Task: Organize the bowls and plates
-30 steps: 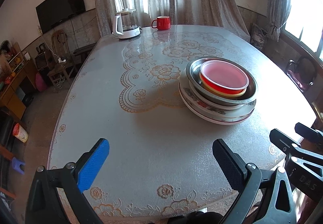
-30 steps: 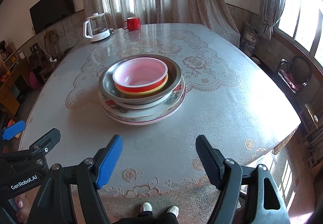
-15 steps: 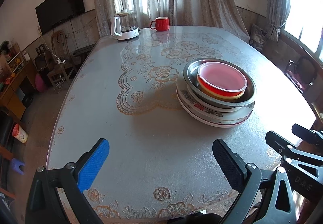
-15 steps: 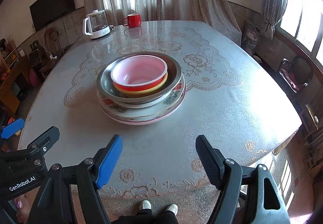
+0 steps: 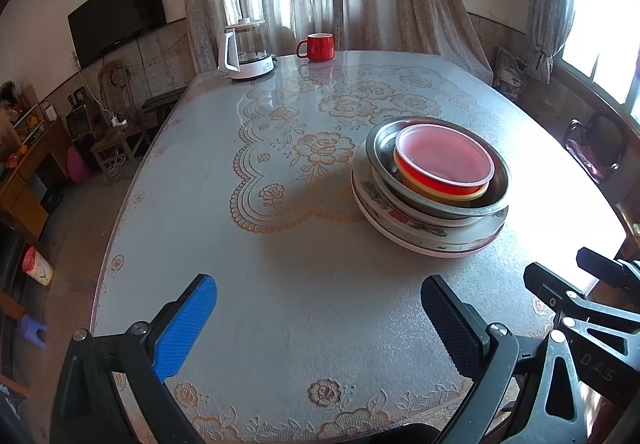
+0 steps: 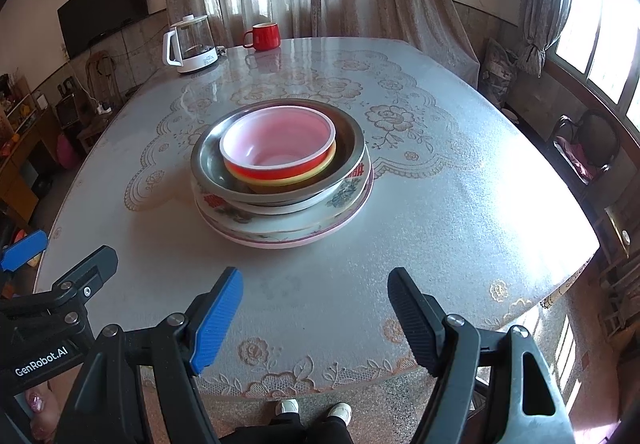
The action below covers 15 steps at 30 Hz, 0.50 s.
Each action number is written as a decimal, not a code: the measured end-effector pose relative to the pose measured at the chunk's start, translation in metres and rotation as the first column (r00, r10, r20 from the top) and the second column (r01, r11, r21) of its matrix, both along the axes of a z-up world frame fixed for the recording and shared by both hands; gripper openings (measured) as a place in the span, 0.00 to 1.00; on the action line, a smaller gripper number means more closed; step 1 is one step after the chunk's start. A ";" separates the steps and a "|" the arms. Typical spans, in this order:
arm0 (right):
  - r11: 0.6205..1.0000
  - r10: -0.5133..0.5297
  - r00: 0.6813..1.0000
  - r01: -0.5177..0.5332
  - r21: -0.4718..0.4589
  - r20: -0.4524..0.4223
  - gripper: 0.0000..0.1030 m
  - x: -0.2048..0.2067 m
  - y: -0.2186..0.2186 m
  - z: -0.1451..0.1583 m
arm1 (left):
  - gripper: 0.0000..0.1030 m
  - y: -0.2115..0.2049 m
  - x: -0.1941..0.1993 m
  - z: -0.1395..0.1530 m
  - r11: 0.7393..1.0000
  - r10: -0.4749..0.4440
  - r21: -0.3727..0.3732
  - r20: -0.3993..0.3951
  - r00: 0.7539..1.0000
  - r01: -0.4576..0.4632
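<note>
One stack of dishes stands on the table. A red bowl with a pale pink inside (image 6: 278, 146) sits in a yellow bowl, inside a steel bowl (image 6: 352, 152), on flowered plates (image 6: 280, 226). The stack also shows in the left wrist view, with the red bowl (image 5: 444, 160) on top. My left gripper (image 5: 320, 320) is open and empty, low over the table's near edge, left of the stack. My right gripper (image 6: 314, 308) is open and empty, in front of the stack and well short of it.
A white-based glass kettle (image 5: 246, 52) and a red mug (image 5: 318, 47) stand at the table's far edge. The lace-patterned cloth (image 6: 440, 204) covers the table. A chair (image 6: 592, 148) stands to the right, a TV (image 5: 118, 20) and shelves to the left.
Both grippers have drawn slightly back and away from the stack, so it looks a little farther off. Nothing was grasped or moved.
</note>
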State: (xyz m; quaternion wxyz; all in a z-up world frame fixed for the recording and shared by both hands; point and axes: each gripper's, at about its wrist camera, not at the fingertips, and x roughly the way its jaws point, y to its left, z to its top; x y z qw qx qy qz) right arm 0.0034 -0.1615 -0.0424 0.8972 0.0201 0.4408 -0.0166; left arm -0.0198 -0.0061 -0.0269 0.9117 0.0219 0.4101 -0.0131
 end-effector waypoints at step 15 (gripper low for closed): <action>1.000 -0.011 1.000 0.011 -0.003 -0.008 0.74 0.008 0.002 -0.002 | 1.00 0.001 0.009 0.000 0.999 -0.030 -0.018 0.006 1.000 0.030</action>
